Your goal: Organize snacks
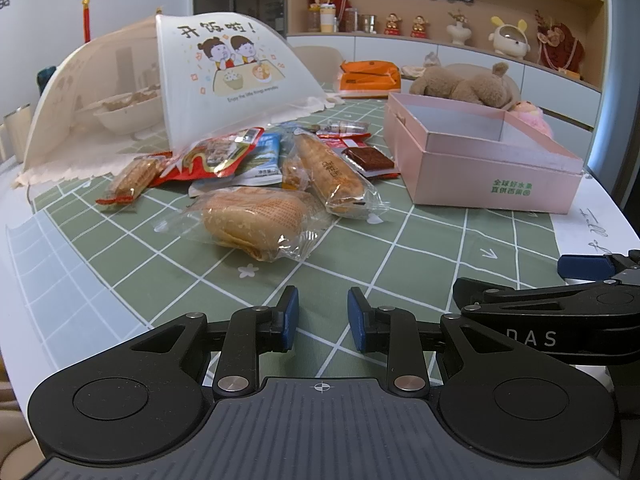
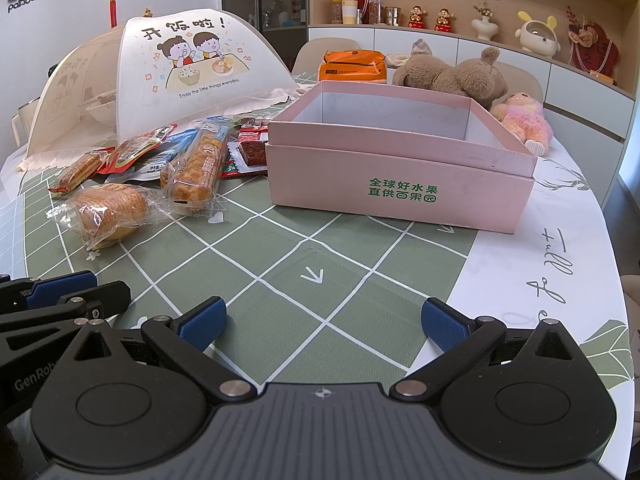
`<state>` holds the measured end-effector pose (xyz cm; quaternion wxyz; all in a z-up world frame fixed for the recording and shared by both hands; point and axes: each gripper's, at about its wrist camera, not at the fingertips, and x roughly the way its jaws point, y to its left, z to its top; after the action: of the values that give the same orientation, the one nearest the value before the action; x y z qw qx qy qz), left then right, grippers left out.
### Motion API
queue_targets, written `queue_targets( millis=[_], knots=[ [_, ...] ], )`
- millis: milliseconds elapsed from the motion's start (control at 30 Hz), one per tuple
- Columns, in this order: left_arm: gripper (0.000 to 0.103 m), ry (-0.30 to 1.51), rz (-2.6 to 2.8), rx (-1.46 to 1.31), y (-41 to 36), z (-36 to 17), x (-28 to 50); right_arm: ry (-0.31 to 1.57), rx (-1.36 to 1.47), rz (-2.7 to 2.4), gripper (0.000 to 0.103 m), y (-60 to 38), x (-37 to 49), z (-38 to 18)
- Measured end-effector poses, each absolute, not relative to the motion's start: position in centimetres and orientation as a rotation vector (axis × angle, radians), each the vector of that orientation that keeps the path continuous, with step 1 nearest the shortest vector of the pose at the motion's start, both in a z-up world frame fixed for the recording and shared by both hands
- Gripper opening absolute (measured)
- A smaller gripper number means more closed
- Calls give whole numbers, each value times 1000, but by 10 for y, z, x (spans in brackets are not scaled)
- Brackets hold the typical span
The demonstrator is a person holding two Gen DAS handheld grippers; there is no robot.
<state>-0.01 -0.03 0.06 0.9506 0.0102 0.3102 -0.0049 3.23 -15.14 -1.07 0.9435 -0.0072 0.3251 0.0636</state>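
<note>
An empty pink cardboard box point(image 2: 400, 168) is seen at one o'clock; wrapped snacks point(image 2: 132, 176) remain piled at ten o'clock on the green checked surface point(image 2: 320, 264). Both the left gripper point(image 1: 323, 318) and right gripper point(image 2: 324, 322) are released, nothing held.

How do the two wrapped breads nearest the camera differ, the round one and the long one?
The round bun is squat and pale, lying nearest the grippers; the long bread is slim, darker and crustier, angled back toward the snack pile. The bun lies apart from the pink box; the long bread lies closer. Both are in clear wrappers.
</note>
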Motion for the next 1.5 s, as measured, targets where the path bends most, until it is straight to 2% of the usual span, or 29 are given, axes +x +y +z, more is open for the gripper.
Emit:
queue_targets(
  millis=[133,333,600,667,733,833,1000,1133,1233,1300,1500],
  knots=[
    [31,630,-11,14,0,0,0,681,-21,138,103,-150,36,-10],
    [31,699,-76,-117,20,14,4,895,-86,251,103,-149,57,4],
    [31,623,-36,-184,82,79,32,1003,-143,307,103,-138,74,10],
    [31,617,-5,-190,108,85,52,1018,-173,354,95,-130,87,15],
    [31,592,73,-173,136,89,74,959,-174,338,95,-128,97,26],
    [31,643,126,-161,176,83,118,885,-159,330,95,-126,112,47],
    [31,775,122,-237,223,48,179,890,-128,412,95,-114,128,68],
    [33,822,20,-185,224,34,188,903,-133,518,95,-96,122,72],
    [45,845,-3,-158,223,27,191,898,-159,618,95,-70,122,71],
    [49,854,-1,-198,229,24,193,885,-188,640,95,-52,127,67],
    [49,849,-19,-188,226,23,193,926,-202,677,95,-4,150,38]
  ],
)
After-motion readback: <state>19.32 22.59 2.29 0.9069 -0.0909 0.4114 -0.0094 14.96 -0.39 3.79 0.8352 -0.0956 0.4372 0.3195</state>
